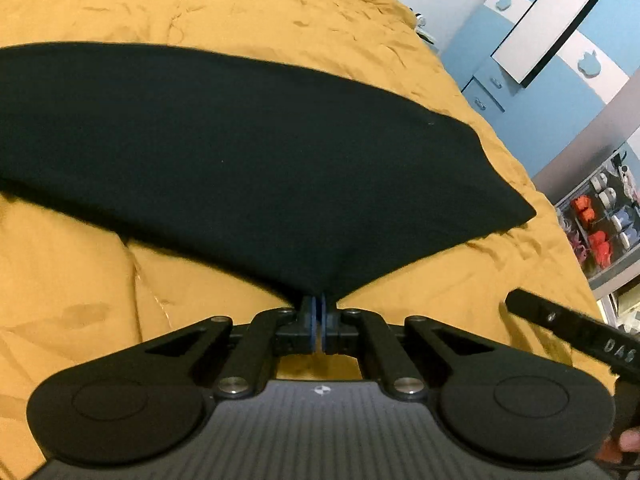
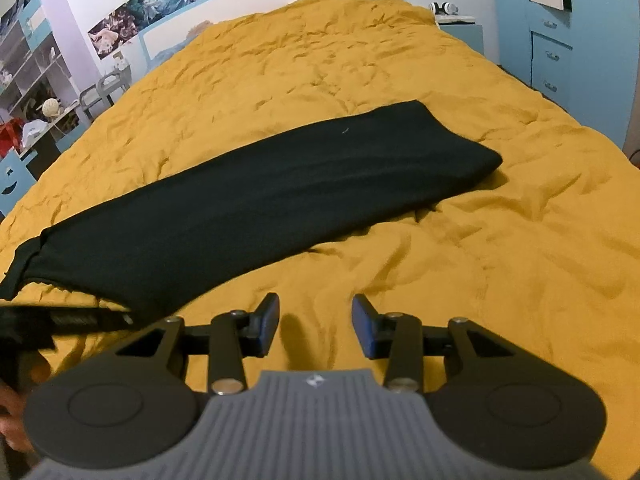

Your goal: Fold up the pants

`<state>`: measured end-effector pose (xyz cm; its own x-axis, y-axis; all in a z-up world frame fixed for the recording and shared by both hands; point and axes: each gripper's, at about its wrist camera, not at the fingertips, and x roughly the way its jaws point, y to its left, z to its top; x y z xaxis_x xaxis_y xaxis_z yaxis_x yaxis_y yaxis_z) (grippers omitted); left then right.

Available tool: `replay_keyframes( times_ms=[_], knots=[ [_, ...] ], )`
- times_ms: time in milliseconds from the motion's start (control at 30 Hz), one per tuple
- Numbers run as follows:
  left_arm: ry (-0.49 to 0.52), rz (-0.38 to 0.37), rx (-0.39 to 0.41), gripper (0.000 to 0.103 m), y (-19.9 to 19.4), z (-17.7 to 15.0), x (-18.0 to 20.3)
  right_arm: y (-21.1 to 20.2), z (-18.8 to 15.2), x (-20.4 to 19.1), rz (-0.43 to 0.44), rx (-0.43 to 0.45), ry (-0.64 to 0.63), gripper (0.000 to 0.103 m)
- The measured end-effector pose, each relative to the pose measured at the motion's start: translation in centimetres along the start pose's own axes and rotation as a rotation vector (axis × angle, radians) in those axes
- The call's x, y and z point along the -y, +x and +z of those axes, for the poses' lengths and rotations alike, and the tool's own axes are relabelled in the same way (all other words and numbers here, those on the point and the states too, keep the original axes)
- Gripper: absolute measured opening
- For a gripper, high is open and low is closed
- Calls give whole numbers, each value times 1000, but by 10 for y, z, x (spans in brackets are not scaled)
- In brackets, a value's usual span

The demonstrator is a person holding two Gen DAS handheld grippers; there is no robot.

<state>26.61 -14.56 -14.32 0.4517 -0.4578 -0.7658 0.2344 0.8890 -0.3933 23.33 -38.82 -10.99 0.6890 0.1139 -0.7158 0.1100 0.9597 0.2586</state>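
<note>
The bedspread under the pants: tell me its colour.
Mustard yellow, plain and wrinkled. The bedspread shows best in the right wrist view.

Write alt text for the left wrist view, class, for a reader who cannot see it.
The left gripper is shut on the near edge of the black pants, which lie in a long strip across a rumpled mustard bedspread. The right gripper pokes in at the lower right; blue cabinets stand beyond the bed.

White raised letters "DAS" can be read on the black handle of the other gripper [image 1: 576,334], at the lower right edge of the left wrist view; the rest of the word is cut off. No other text is readable.
</note>
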Motion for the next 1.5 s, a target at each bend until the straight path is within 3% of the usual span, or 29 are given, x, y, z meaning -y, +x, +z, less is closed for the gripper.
replay_keyframes(
  times_ms=[133,267,433,600,733,833,867,900,1033,1200,1267,1333,1400,1500],
  knots=[
    [-11,-22,-33,1,1,-2,-4,4,8,-12,31,-11,-42,36],
    [-40,-54,-51,1,-6,2,-11,22,22,-43,120,-13,-126,8],
    [15,-26,-25,13,-47,9,-16,47,35,-94,186,-24,-234,3],
    [103,141,90,27,-115,28,-59,66,37,-120,165,-43,-251,8],
    [216,394,175,41,-167,46,-118,75,31,-121,128,-63,-231,9],
    [281,554,163,49,-187,54,-167,80,27,-116,92,-72,-220,13],
    [294,590,150,53,-190,55,-185,80,26,-114,89,-70,-219,19],
    [295,618,131,56,-191,56,-202,81,25,-113,84,-70,-223,23],
    [302,709,92,59,-185,57,-252,84,22,-115,50,-64,-250,24],
    [344,674,101,73,-165,57,-274,89,20,-117,29,-62,-250,25],
    [365,712,91,72,-151,55,-276,90,19,-120,18,-59,-265,25],
    [381,783,74,51,-138,50,-279,92,17,-122,10,-57,-278,25],
    [404,817,74,14,-131,45,-278,93,17,-122,6,-53,-284,25],
    [409,809,127,2,-139,47,-280,93,18,-121,6,-51,-292,25]
  ],
)
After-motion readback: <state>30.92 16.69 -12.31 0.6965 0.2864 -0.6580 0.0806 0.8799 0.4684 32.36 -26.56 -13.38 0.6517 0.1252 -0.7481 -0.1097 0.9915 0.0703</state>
